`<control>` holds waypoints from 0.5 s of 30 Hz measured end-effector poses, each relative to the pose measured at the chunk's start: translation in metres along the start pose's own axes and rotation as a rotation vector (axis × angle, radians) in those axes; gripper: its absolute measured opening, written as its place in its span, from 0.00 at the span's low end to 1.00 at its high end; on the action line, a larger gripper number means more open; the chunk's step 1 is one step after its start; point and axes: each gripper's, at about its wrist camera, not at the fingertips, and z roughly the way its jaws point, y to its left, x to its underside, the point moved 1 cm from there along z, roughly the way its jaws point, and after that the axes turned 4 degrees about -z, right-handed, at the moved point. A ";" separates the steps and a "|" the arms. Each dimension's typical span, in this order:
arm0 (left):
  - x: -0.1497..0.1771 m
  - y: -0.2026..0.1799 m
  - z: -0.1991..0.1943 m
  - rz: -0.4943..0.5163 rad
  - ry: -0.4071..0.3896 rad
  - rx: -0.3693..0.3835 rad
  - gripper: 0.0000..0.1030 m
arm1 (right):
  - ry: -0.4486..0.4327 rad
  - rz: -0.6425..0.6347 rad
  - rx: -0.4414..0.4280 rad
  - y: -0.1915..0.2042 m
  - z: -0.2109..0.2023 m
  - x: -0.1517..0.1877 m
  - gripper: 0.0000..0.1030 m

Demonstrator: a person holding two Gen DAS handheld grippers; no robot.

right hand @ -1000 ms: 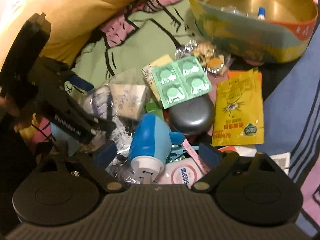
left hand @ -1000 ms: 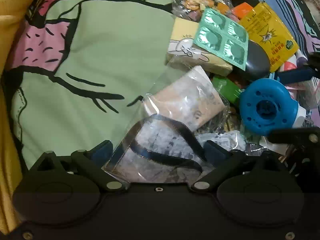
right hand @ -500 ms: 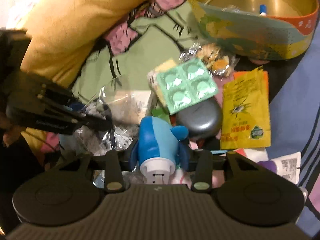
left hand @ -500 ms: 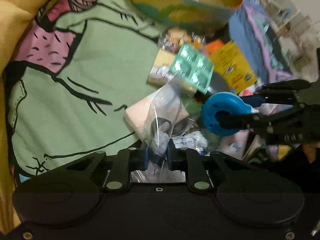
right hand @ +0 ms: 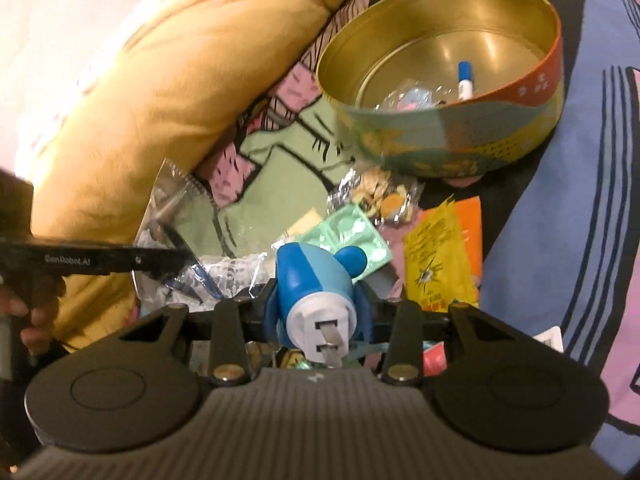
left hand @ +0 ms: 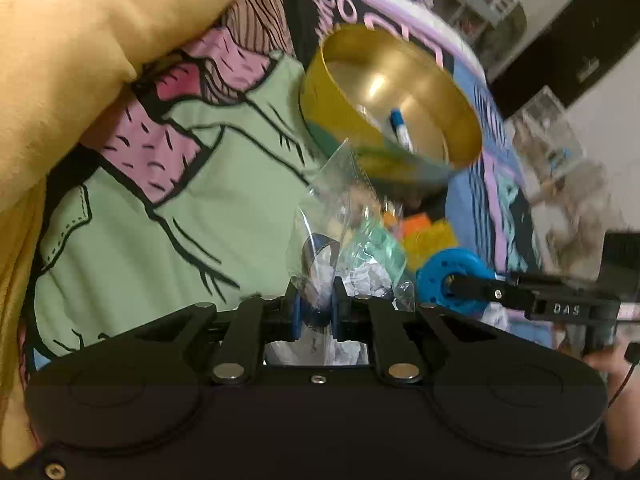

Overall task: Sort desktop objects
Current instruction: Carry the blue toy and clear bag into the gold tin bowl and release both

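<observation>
Left wrist view: the left hand-held gripper sits at the bottom centre, its blue-padded fingers closed on a crumpled clear plastic bag holding a dark strap and pale contents; the bag's lower part is hidden behind the fingers. Upper centre, the round gold-lined tin is blurred, a blue-capped white pen lying inside. Between bag and tin a pile of small items is smeared: only a mint-green blister sheet and yellow and orange patches can be made out. At right, the right hand-held gripper enters from the edge, pinching a round blue plug-in device, partly covered by its black finger. A green, pink and black printed bedcover fills the left; a yellow pillow is cut off at the upper left.

Right wrist view: the right hand-held gripper is clamped on the blue device at bottom centre, white two-pin end toward the camera. The tin sits upper right, with the pen and a hard-to-read clear packet inside. Below it lie a clear packet of snacks, the blister sheet, and a yellow sachet. The left hand-held gripper reaches in from the left edge holding the plastic bag.
</observation>
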 end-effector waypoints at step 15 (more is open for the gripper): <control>-0.039 -0.012 -0.012 -0.097 -0.187 0.039 0.12 | -0.223 0.218 -0.101 -0.046 -0.047 -0.029 0.41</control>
